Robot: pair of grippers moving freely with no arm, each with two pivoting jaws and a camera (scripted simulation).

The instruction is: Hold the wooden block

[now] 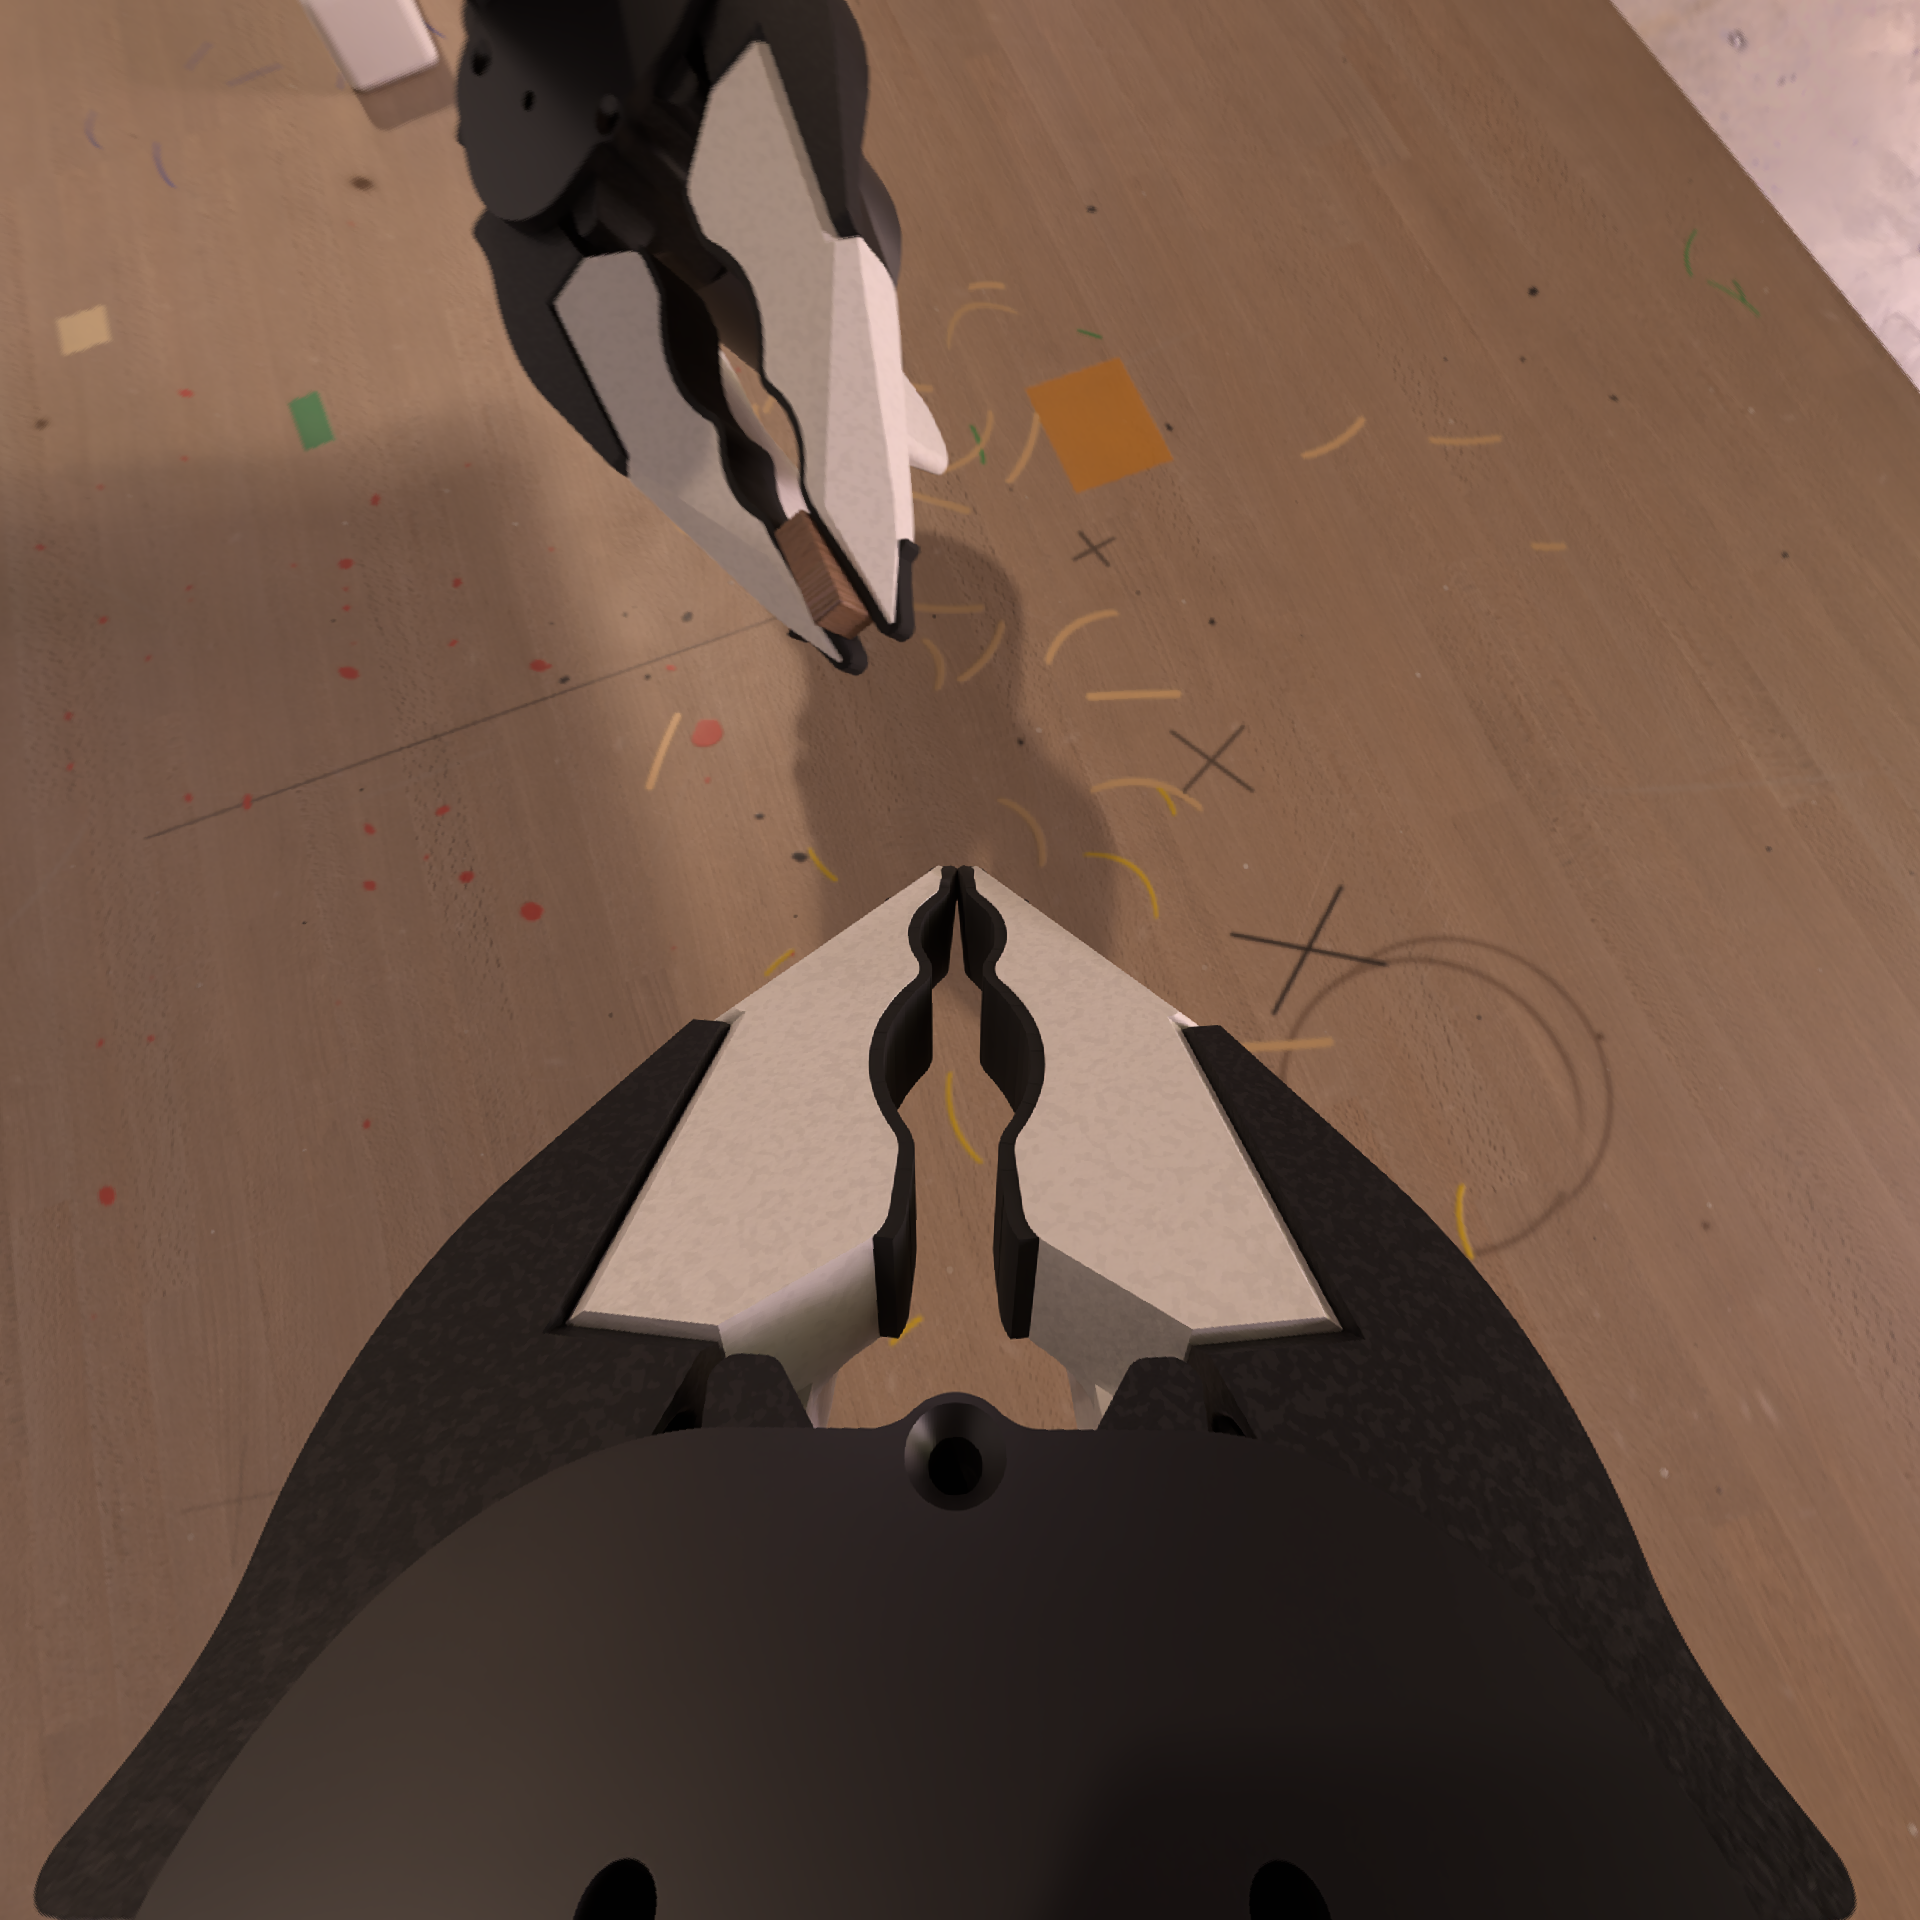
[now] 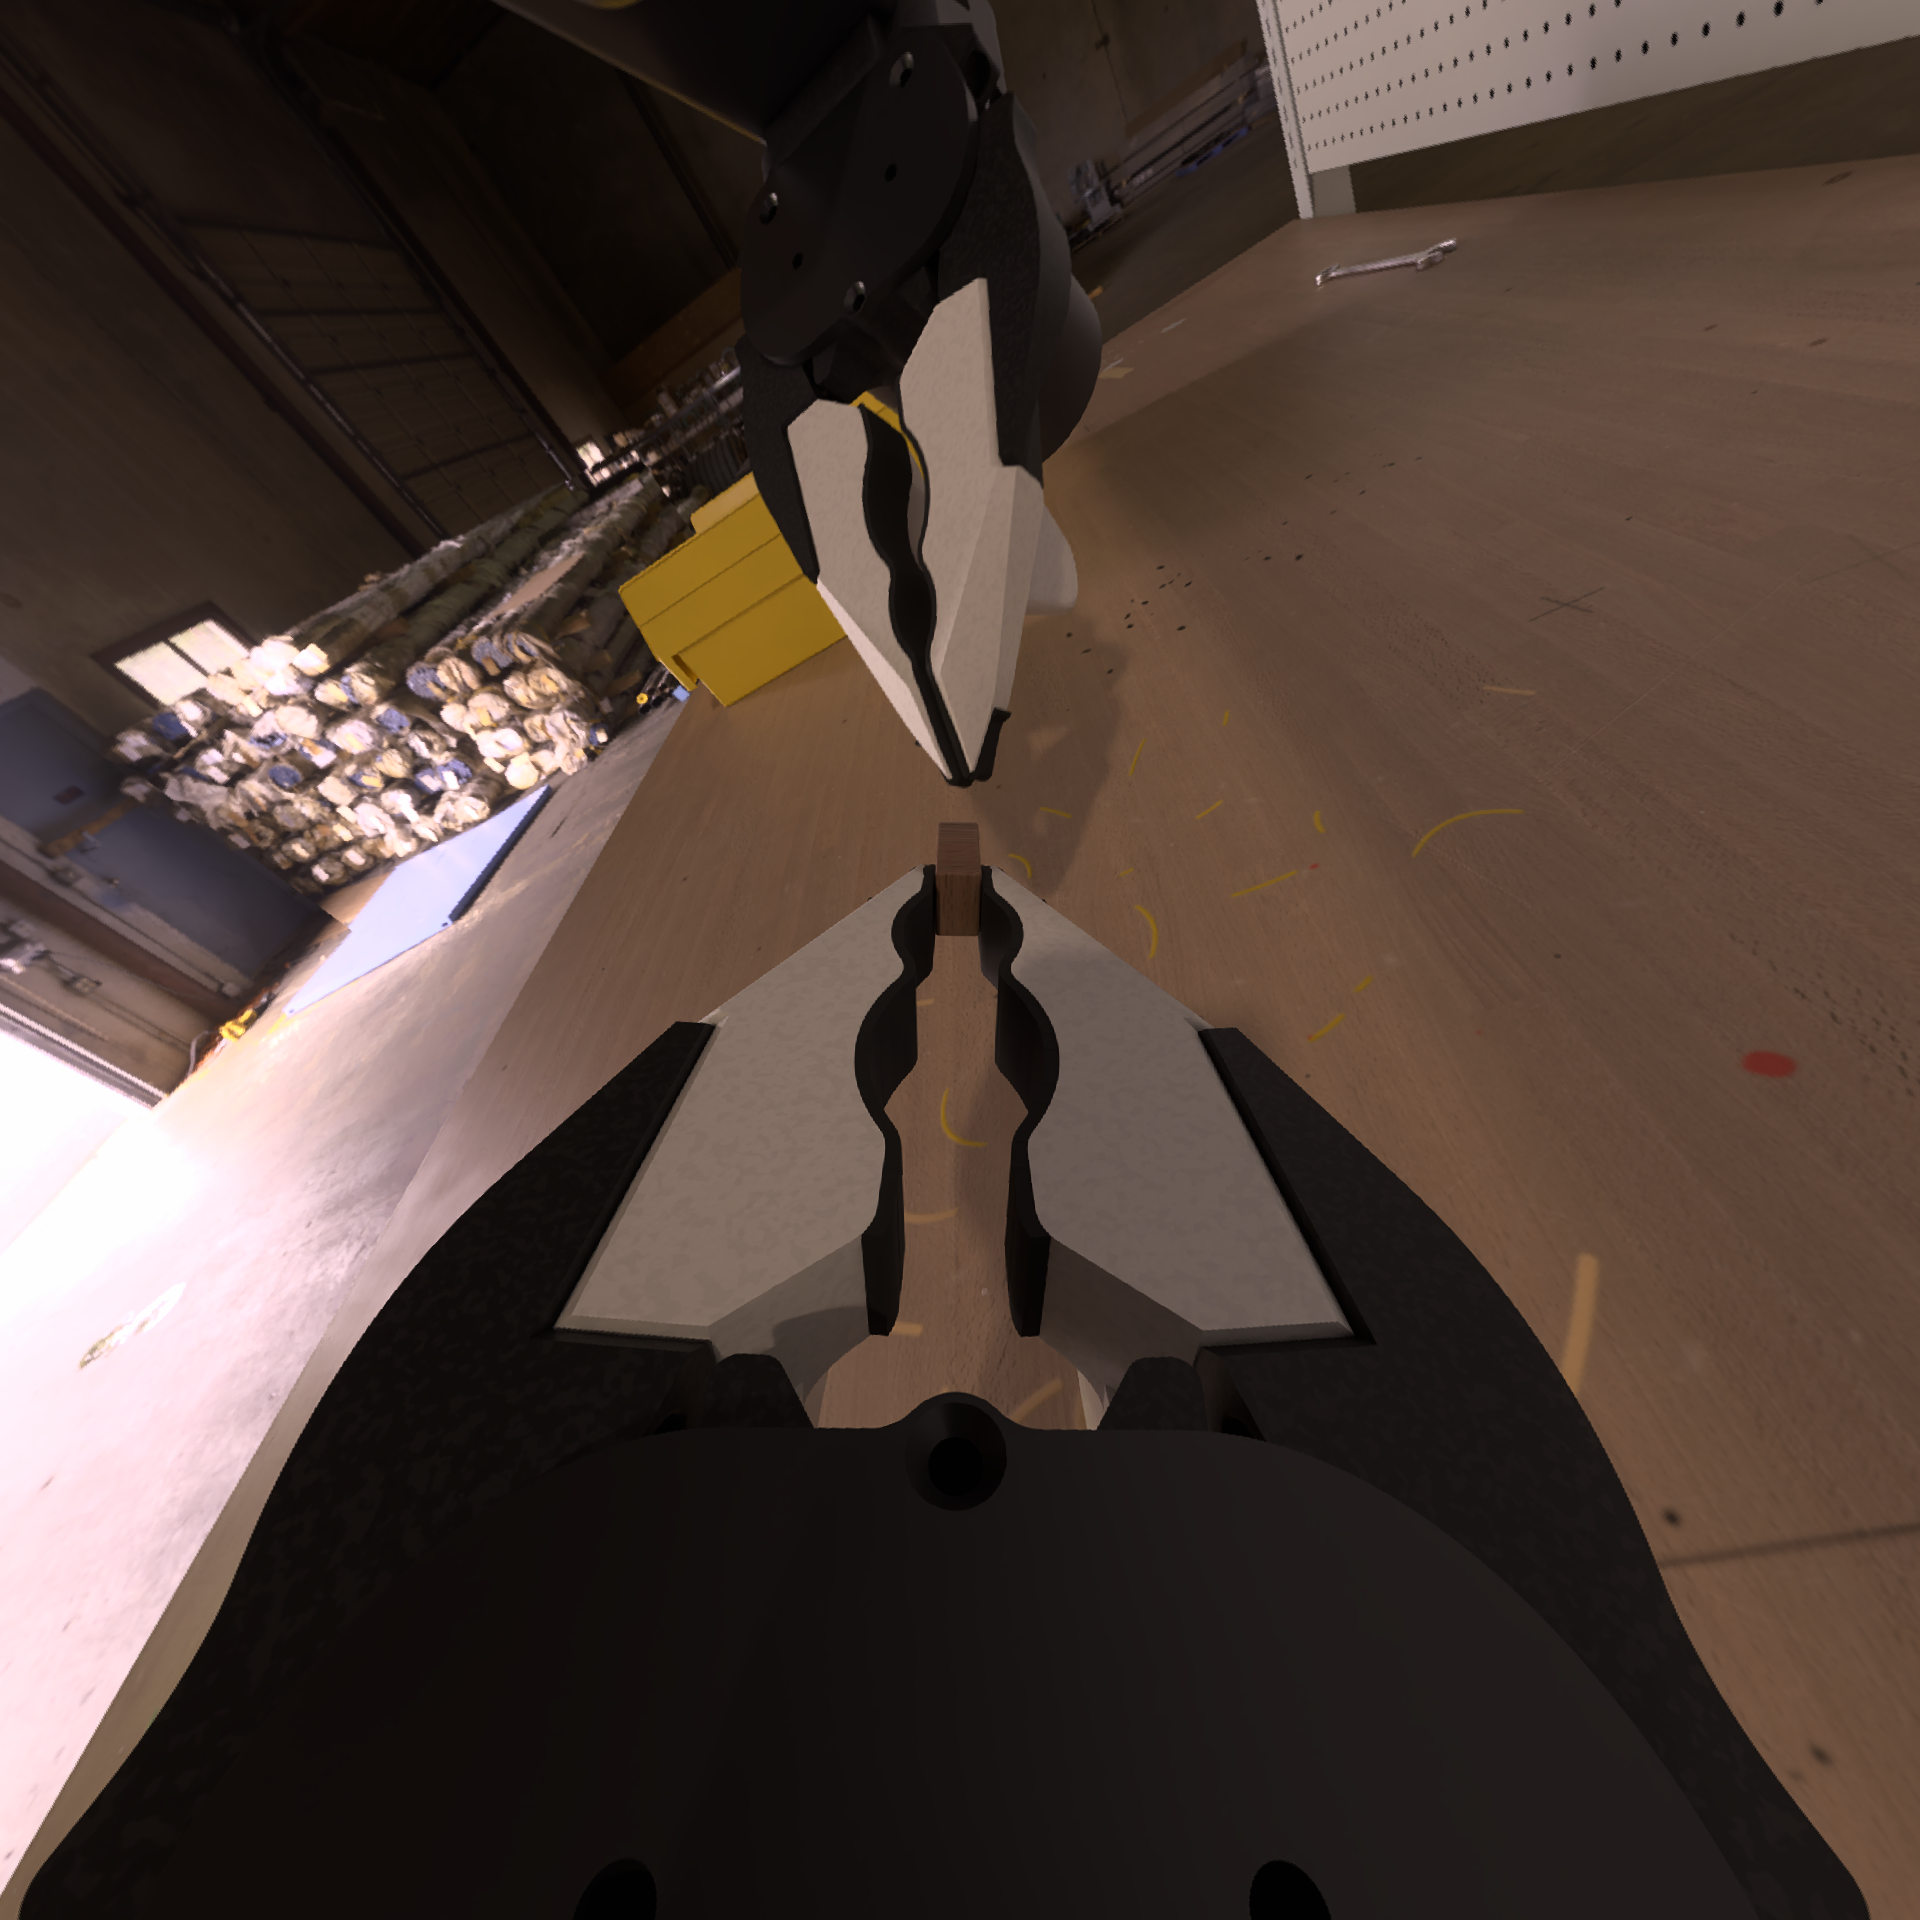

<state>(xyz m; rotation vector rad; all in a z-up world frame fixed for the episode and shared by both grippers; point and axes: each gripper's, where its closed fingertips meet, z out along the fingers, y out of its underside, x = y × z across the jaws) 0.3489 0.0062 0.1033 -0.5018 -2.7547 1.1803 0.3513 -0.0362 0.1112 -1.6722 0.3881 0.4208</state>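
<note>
The small brown wooden block (image 2: 957,881) is clamped between the tips of my right gripper (image 2: 957,878), lifted above the wooden table (image 2: 1455,623). In the left wrist view the same block (image 1: 823,577) shows in the right gripper (image 1: 857,634), which hangs ahead and points down toward the table. My left gripper (image 1: 956,873) is shut and empty, its tips touching, a short way in front of the block. It also shows in the right wrist view (image 2: 969,774), just beyond the block and not touching it.
The table top (image 1: 1455,727) bears paint spots, pencil marks, an orange patch (image 1: 1096,424) and a green patch (image 1: 310,421). A white object (image 1: 379,42) lies far left. A wrench (image 2: 1387,260), a pegboard (image 2: 1610,73) and a yellow box (image 2: 727,603) stand farther off.
</note>
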